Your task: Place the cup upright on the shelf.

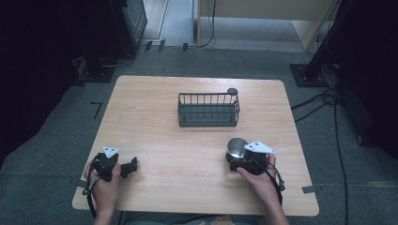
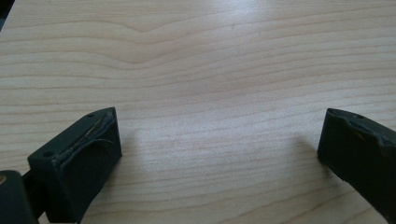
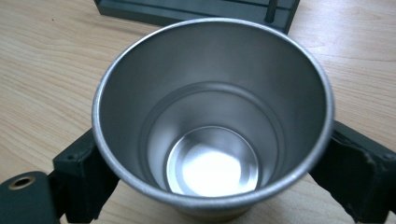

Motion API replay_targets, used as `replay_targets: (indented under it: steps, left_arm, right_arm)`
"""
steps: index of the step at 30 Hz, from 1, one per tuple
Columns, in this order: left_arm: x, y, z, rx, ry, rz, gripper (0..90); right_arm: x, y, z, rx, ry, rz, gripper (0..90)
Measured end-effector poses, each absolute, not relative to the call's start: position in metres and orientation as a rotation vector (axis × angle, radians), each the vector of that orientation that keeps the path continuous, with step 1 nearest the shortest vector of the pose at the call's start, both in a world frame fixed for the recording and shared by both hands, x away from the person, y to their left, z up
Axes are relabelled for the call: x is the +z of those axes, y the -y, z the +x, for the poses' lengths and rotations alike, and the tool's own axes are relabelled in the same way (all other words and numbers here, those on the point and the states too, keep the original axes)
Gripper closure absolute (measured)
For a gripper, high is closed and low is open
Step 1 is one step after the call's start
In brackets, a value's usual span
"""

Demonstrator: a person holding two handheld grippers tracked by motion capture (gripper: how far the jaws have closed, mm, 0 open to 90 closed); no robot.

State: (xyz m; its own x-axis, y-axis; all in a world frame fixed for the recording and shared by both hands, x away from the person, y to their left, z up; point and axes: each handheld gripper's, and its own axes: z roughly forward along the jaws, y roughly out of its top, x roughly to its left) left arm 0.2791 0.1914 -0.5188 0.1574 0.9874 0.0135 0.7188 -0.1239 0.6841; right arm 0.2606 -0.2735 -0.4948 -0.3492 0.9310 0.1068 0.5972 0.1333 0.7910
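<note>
A shiny empty metal cup [image 1: 236,147] stands on the wooden table [image 1: 178,150] at the front right. My right gripper [image 1: 234,158] is shut on the cup [image 3: 212,116], one black jaw pressed on each side of its wall; I look down into its open mouth. At the front left my left gripper [image 1: 131,166] rests low over the table, pointing right. Its jaws [image 2: 219,144] stand wide open with nothing but bare wood between them. A dark wire basket [image 1: 209,123] sits at the table's middle, beyond the cup.
The basket's base [image 3: 187,9] lies just past the cup in the right gripper view. A small dark round thing [image 1: 232,91] sits at the basket's back right corner. Cables [image 1: 324,101] and stands lie on the floor around the table.
</note>
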Motion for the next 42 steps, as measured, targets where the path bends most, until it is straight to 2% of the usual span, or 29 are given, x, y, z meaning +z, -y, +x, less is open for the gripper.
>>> replay_targets:
  steps: [10,21,42]
  left_arm:
    - [-0.519,-0.191,0.279,0.654,-1.617,1.906,0.0]
    - [-0.519,-0.191,0.279,0.655,-1.617,1.905,0.0]
    - [-0.519,-0.191,0.279,0.655,-1.616,1.905,0.0]
  right_arm:
    - [-0.497,0.267,0.261,1.079,-1.980,1.425,17.1]
    - [-0.494,0.266,0.261,1.088,-1.971,1.424,17.8]
    - [-0.463,0.256,0.281,1.128,-1.953,1.395,17.9]
